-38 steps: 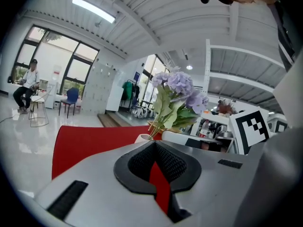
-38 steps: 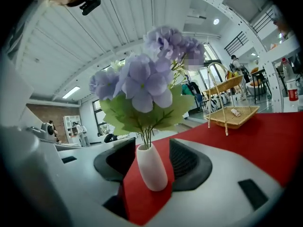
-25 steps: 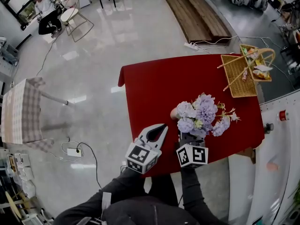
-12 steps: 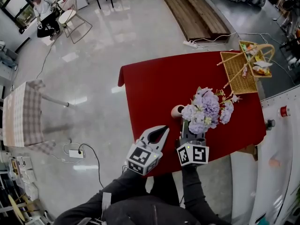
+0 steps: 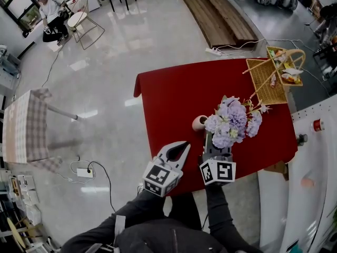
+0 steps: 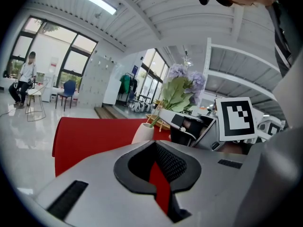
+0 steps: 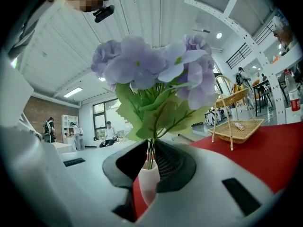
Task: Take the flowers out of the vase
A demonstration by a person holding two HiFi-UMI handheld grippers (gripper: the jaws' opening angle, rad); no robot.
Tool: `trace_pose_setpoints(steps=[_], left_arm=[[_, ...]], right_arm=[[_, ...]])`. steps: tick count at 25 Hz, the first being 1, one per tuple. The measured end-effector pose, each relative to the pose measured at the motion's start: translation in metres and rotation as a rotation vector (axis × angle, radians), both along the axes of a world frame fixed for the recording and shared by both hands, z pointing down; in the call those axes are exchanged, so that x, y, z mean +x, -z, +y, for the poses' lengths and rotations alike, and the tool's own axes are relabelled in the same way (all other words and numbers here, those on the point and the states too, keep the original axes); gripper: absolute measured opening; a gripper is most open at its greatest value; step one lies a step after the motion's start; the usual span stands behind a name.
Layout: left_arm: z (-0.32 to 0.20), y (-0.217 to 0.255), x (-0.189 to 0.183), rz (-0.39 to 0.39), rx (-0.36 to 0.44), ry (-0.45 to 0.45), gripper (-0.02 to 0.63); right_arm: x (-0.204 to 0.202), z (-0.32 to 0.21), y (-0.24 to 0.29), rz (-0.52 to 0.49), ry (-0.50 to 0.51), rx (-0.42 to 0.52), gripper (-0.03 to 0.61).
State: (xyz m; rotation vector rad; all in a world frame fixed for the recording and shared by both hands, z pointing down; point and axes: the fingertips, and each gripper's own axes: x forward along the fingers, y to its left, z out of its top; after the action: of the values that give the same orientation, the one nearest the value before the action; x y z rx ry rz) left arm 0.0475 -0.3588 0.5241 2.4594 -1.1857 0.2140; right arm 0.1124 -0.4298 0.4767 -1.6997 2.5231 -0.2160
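While both forearms reach forward from the lower edge of the head view, the left gripper hangs over the near edge of the red table, jaws pressed together on nothing. The right gripper points level. Its jaws have just been closing and now pinch the green stems of the flowers. These are lilac blooms over broad leaves, standing in the white vase mid-table. The jaws hide the vase's base in the right gripper view.
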Motion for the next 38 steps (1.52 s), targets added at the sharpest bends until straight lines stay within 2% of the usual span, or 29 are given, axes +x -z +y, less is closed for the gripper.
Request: trace_pose_setpoints(steps=[18, 38], left_arm=[[0.012, 0.019, -0.001, -0.007, 0.046, -0.013, 0.008], [0.018, 0.053, 0.001, 0.013, 0.125, -0.03, 0.008]], right_arm=[[0.006, 0.006, 0.031, 0.056, -0.008, 0.043, 0.04], [0.013, 0.017, 0.093, 0.06, -0.056, 0.129, 0.037]])
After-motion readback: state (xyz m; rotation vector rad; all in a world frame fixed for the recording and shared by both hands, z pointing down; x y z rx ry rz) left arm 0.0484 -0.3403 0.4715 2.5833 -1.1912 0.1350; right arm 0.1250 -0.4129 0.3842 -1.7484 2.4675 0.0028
